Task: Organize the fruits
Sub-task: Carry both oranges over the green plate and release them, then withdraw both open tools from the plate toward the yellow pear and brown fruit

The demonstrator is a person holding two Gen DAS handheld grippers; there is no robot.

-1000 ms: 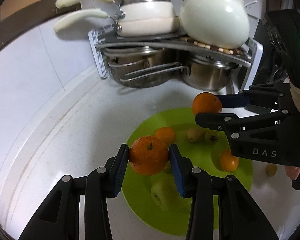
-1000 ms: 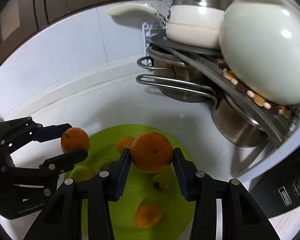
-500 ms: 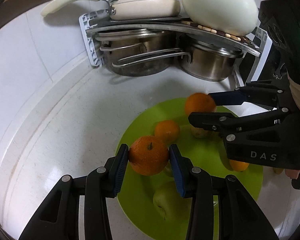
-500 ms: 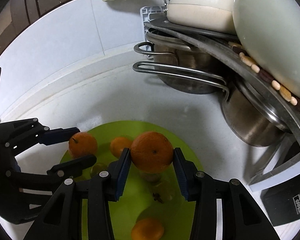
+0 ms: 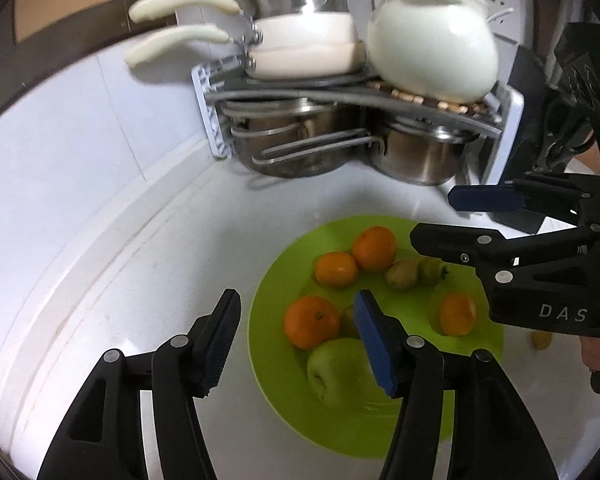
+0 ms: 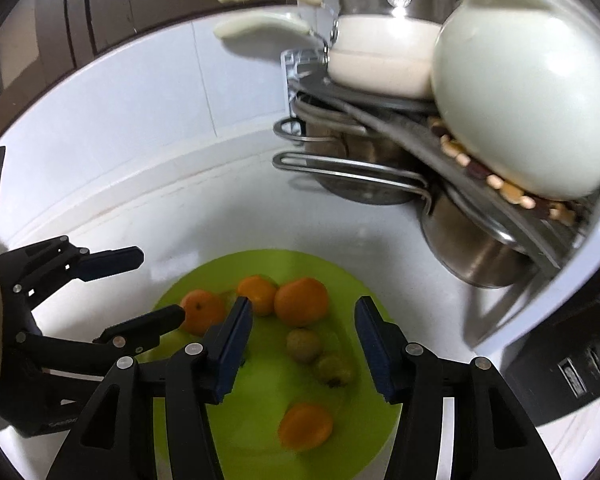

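A lime-green plate (image 5: 412, 432) lies on the white counter and also shows in the right wrist view (image 6: 260, 420). On it lie several oranges, among them one near my left gripper (image 5: 311, 322) and one at the back (image 5: 374, 249), plus a green apple (image 5: 338, 372) and small brownish-green fruits (image 5: 401, 274). My left gripper (image 5: 296, 344) is open and empty above the plate's left edge. My right gripper (image 6: 302, 348) is open and empty above the plate, over an orange (image 6: 301, 302) and a small fruit (image 6: 304, 345).
A dish rack (image 5: 496, 140) at the back holds steel pots (image 5: 416, 156), white pans (image 5: 300, 40) and a white kettle (image 5: 432, 52). A small yellowish fruit (image 5: 542, 340) lies on the counter right of the plate. White tiled wall curves along the left.
Both grippers have opened and let go of their oranges, which now lie on the plate. Both grippers have pulled up and back from the plate.
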